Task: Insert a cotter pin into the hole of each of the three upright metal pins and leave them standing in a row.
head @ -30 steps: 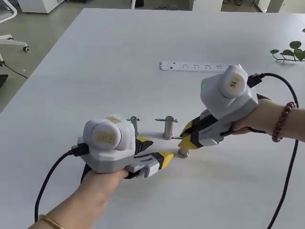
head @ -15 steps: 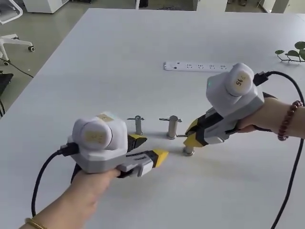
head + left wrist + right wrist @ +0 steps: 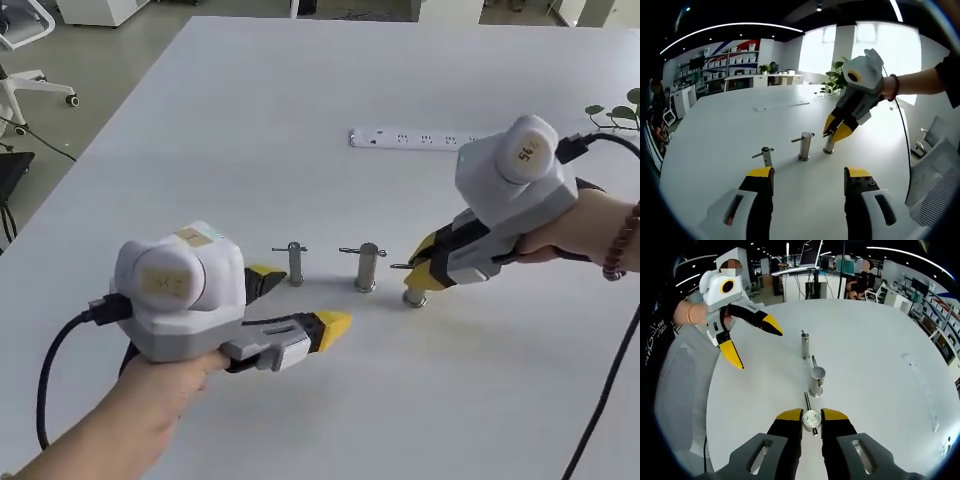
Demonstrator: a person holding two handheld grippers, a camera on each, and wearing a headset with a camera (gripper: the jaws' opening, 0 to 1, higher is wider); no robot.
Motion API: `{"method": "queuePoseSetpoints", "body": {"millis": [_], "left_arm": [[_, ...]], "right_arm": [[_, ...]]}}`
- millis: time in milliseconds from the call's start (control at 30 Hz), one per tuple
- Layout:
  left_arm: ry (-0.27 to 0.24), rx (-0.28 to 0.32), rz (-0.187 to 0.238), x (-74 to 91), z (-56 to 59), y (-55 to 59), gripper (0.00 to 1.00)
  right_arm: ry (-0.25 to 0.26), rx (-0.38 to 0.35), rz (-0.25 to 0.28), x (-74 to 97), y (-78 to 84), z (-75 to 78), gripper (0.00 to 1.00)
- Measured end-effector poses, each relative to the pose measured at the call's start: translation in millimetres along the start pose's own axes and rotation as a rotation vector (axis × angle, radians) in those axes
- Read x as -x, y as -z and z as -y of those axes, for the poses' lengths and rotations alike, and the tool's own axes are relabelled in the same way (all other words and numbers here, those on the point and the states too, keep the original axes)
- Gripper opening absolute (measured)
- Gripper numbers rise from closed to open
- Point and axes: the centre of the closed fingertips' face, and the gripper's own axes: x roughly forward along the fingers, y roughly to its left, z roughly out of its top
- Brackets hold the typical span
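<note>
On the white table, 3 metal pins stand upright in a row, and I'm watching both claws from my end. The first pin has the first cotter pin lying crosswise through its top. The second pin, just beside it, carries the second cotter pin the same way.

The third pin sits at the end of the row, right under the right gripper. In the right gripper view its yellow jaws are pressed nearly together on either side of that pin's round head. The third cotter pin runs through the narrow gap between them, pinched in the tips, and its far end pokes out past the head toward the second pin. In the head view a short stub of it sticks out sideways from the jaw tips at the top of the third pin.

The left gripper hovers above the table on the near side of the row, closest to the first pin and touching none of them. Its jaws are spread wide with nothing between them. In the left gripper view all 3 pins line up beyond those parted jaws.

Farther back on the table lies a white power strip. A small green plant sits near the table's far right edge.
</note>
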Motion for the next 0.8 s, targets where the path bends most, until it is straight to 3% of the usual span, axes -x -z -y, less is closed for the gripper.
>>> {"method": "queuePoseSetpoints", "body": {"millis": [200, 533, 800], "left_arm": [[-0.003, 0.000, 0.018, 9.0, 1.3, -7.2, 0.67], [-0.033, -0.007, 0.006, 17.4, -6.9, -1.4, 0.73], [-0.048, -0.017, 0.022, 19.5, -11.5, -5.4, 0.77]], "right_arm": [[0.010, -0.008, -0.009, 2.1, 4.6, 8.3, 0.08], [0.010, -0.018, -0.012, 4.2, 8.8, 17.5, 0.08], [0.012, -0.013, -0.024, 1.8, 13.3, 24.9, 0.08]]}}
